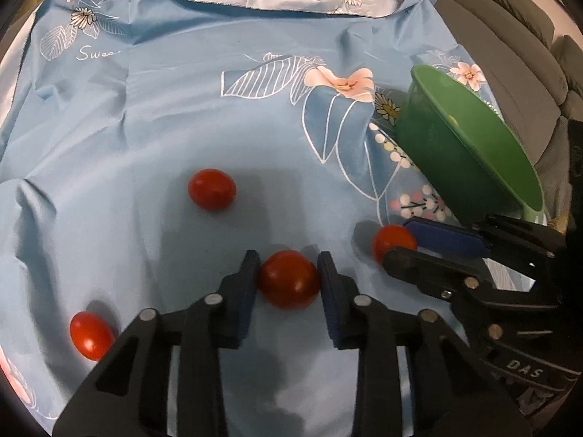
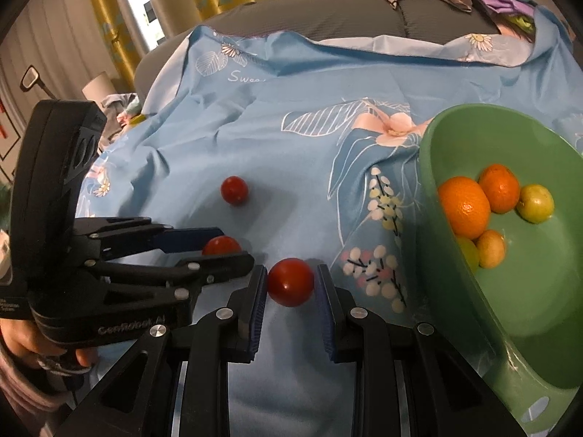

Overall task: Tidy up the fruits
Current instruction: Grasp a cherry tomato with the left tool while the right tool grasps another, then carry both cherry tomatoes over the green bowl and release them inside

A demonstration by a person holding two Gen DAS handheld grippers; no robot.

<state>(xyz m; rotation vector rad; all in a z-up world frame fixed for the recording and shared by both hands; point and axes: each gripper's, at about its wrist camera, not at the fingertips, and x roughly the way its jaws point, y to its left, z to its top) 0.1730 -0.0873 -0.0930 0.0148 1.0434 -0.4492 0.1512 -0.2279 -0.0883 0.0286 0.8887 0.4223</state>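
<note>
Green bowl (image 2: 455, 309) holding two oranges (image 2: 464, 207) and small yellowish fruits, just left of it my right gripper (image 2: 290, 284) flanking a glossy red tomato (image 2: 290, 282), jaws nearly touching, my left gripper (image 1: 289, 280) clasping another tomato (image 1: 289, 279).

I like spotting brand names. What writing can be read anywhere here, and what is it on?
"Swee", cut off by a fold: white script on the blue cloth.
"DAS": on the right gripper body, seen from the left wrist.
"GenRobot.AI", slightly blurred: on the left gripper body, seen from the right wrist.
A smaller label at that body's left edge is unreadable.
</note>
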